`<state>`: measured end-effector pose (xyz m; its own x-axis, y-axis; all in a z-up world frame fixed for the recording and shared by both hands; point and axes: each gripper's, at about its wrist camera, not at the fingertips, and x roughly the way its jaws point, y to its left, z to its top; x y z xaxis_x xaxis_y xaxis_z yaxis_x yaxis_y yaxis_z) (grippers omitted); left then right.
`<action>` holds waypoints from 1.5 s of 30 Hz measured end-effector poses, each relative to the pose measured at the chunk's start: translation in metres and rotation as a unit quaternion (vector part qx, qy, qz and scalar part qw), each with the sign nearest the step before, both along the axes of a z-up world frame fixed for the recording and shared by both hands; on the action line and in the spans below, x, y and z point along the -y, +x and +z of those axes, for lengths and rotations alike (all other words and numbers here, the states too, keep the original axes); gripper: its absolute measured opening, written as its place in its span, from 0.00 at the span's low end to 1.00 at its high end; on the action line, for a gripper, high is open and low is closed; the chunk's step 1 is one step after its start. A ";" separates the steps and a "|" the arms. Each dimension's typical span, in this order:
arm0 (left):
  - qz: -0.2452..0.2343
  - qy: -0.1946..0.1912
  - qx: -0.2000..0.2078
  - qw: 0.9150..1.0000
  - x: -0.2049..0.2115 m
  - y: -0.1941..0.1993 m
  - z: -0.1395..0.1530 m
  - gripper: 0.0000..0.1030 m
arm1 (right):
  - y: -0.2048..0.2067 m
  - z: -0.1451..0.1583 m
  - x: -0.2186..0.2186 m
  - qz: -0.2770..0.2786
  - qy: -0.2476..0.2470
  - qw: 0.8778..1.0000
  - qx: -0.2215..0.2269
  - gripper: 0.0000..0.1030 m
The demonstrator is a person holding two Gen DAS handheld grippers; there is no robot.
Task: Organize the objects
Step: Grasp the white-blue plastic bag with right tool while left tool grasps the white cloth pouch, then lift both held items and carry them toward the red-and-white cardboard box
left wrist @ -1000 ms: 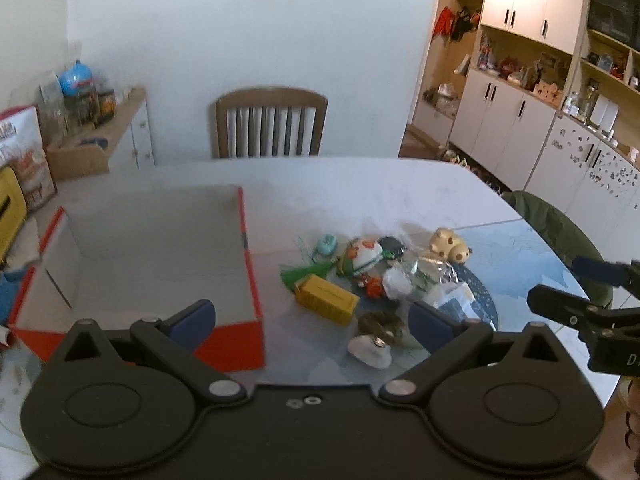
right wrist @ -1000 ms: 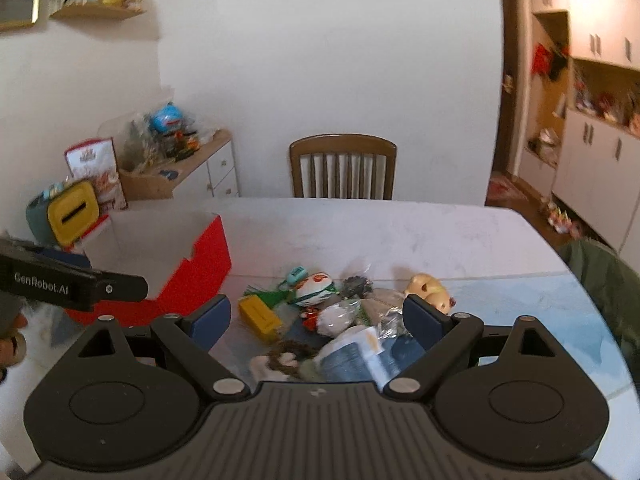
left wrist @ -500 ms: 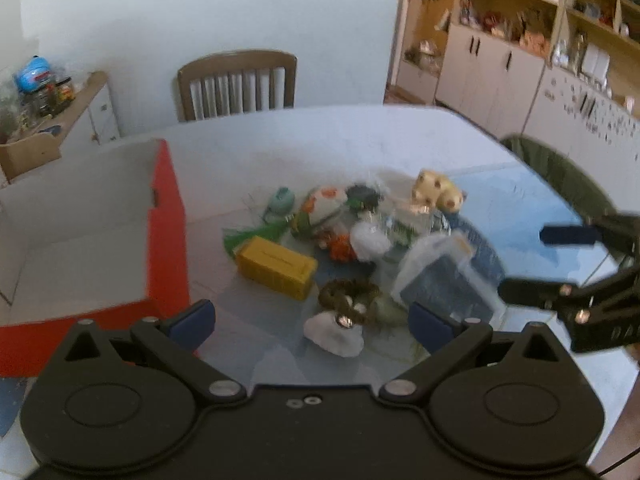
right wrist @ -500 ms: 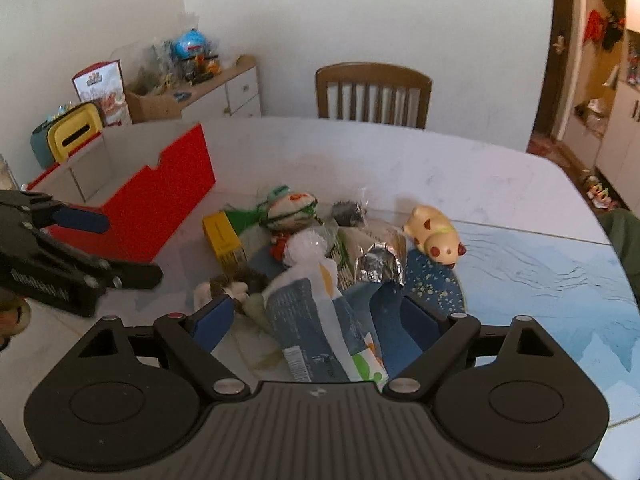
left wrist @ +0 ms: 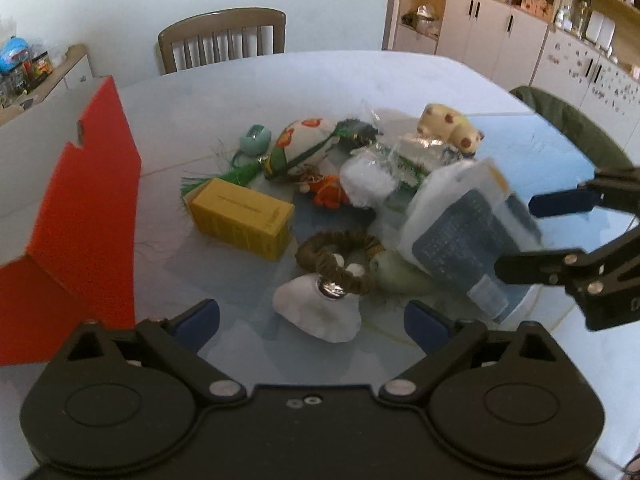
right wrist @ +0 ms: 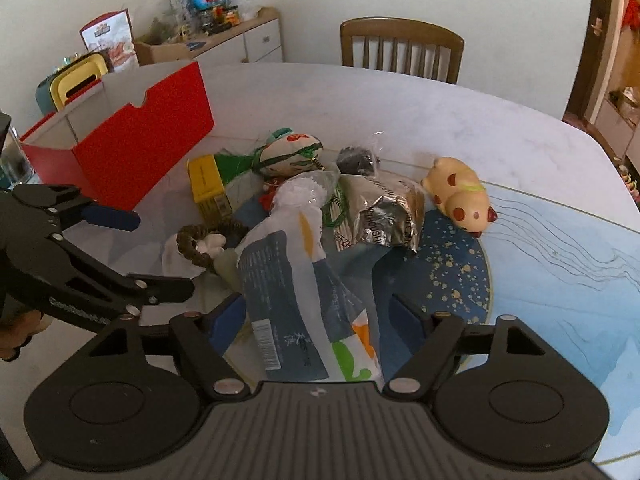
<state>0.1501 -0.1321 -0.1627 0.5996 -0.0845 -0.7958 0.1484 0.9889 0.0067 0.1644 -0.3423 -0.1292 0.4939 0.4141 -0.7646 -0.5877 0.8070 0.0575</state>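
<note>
A pile of small objects lies on the white table (left wrist: 248, 80). It holds a yellow box (left wrist: 240, 212), a brown braided ring (left wrist: 340, 264) on a white lump (left wrist: 320, 316), a tissue pack (right wrist: 296, 300), a spotted animal toy (right wrist: 460, 196), a painted pouch (right wrist: 288, 148) and a foil packet (right wrist: 384, 216). My left gripper (left wrist: 312, 320) is open just short of the white lump. My right gripper (right wrist: 318, 316) is open, its fingers standing either side of the tissue pack's near end. An open red box (left wrist: 92, 200) stands to the left of the pile.
A round blue mat (right wrist: 452, 276) lies under the pile's right side. A wooden chair (left wrist: 222, 38) stands at the far table edge and a green-backed seat (left wrist: 572, 128) at the right. A sideboard (right wrist: 224, 44) with clutter lines the left wall, cupboards (left wrist: 500, 40) the right.
Both grippers have come down and closer to the pile. The left view swung right, away from the red box. The tissue pack now lies between the right fingers.
</note>
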 end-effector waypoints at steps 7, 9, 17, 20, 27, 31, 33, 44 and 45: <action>-0.004 0.013 0.000 1.000 0.004 0.005 -0.010 0.73 | 0.005 -0.007 -0.005 0.015 0.001 1.000 -0.007 0.56; -0.004 0.015 0.002 1.000 0.003 0.006 -0.010 0.70 | 0.005 -0.008 -0.006 0.019 0.003 1.000 -0.008 0.51; -0.004 0.014 0.000 1.000 0.004 0.007 -0.010 0.47 | 0.006 -0.009 -0.006 0.017 0.006 1.000 -0.005 0.30; 0.000 0.013 -0.001 1.000 0.004 0.007 -0.008 0.46 | 0.006 -0.007 -0.005 0.016 0.009 1.000 -0.003 0.21; 0.006 0.010 -0.005 1.000 0.000 0.001 0.004 0.46 | 0.005 0.000 -0.002 -0.003 0.031 1.000 -0.003 0.15; 0.011 0.003 -0.007 1.000 -0.007 -0.008 0.013 0.46 | 0.002 0.011 0.000 -0.011 0.047 0.999 0.001 0.15; 0.014 -0.002 -0.010 1.000 -0.011 -0.012 0.018 0.46 | 0.000 0.017 0.000 -0.014 0.051 0.999 0.000 0.15; 0.003 -0.034 -0.036 0.999 -0.052 -0.035 0.041 0.45 | -0.019 0.046 -0.014 -0.037 0.068 0.997 -0.006 0.14; 0.003 -0.036 -0.036 0.999 -0.055 -0.036 0.044 0.45 | -0.021 0.049 -0.017 -0.039 0.069 0.997 -0.003 0.14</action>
<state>0.1140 -0.0768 -0.1187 0.5423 -0.1388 -0.8287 0.1397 0.9874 -0.0739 0.1433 -0.3249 -0.0800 0.5245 0.4771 -0.7052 -0.5236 0.8339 0.1747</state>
